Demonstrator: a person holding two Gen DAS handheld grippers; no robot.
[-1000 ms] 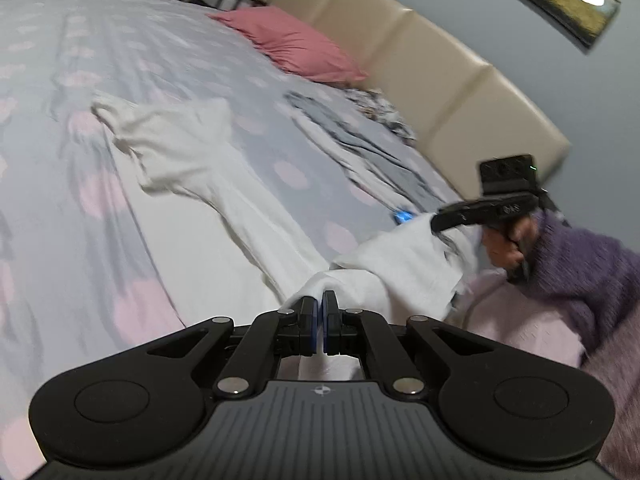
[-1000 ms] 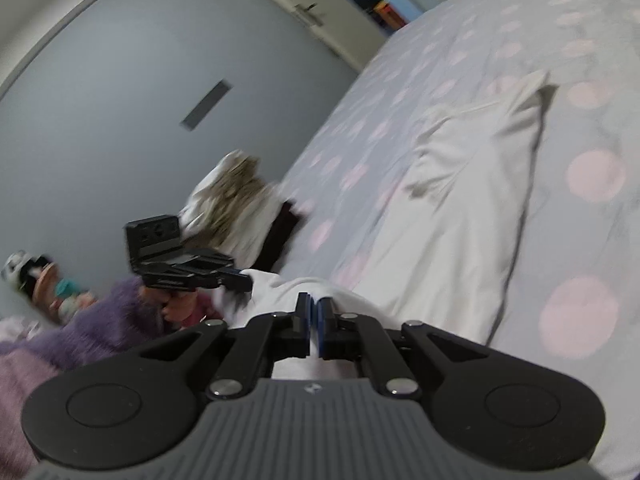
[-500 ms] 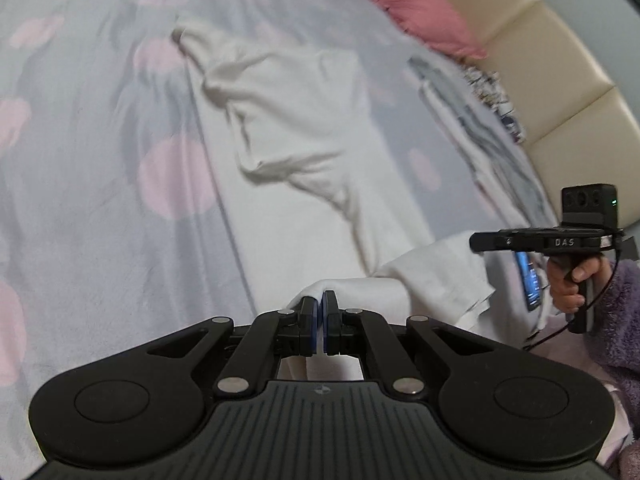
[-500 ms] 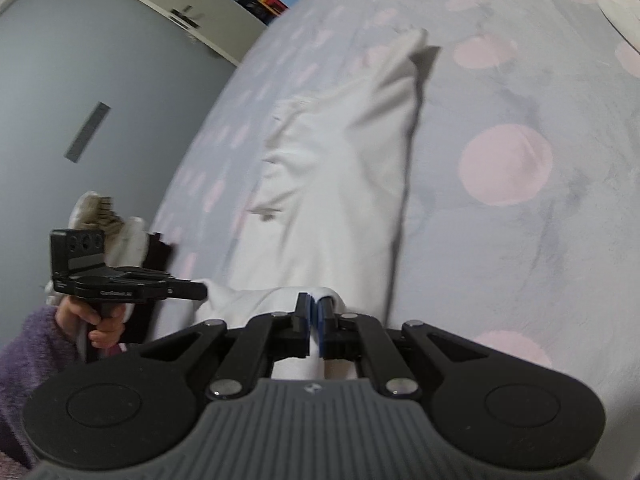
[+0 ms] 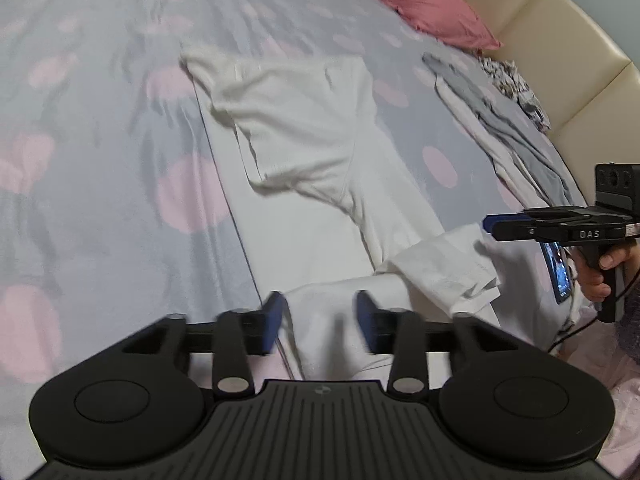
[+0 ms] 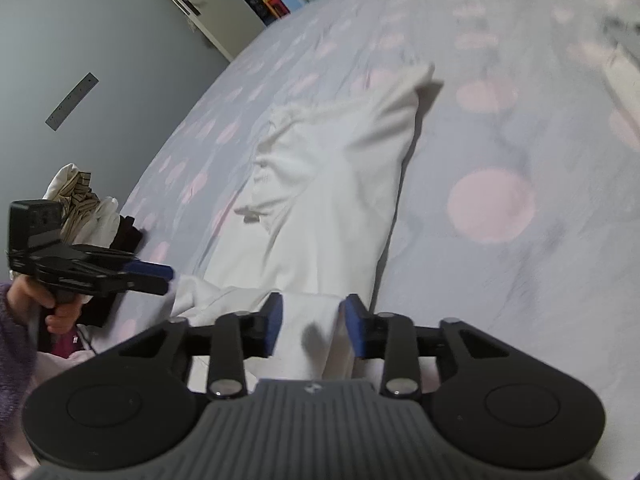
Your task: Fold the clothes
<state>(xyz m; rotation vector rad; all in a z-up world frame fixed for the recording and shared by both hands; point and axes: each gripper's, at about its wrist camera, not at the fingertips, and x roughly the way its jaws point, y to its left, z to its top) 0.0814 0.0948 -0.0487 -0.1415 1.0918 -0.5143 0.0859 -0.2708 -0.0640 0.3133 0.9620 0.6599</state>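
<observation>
Fingers, left gripper [image 5: 320,322]: spread wide, holding nothing.
Fingers, right gripper [image 6: 313,326]: likewise apart, empty.
White garment [image 5: 304,152]: flat on dotted bedspread [image 5: 100,160], hem between both jaws at 6 o'clock.
Pink pillow [image 5: 420,4]: 1 o'clock.

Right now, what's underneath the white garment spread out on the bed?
The white garment lies flat on the grey bedspread with pink dots, which shows all around it. Whatever lies under the cloth itself is covered.
</observation>
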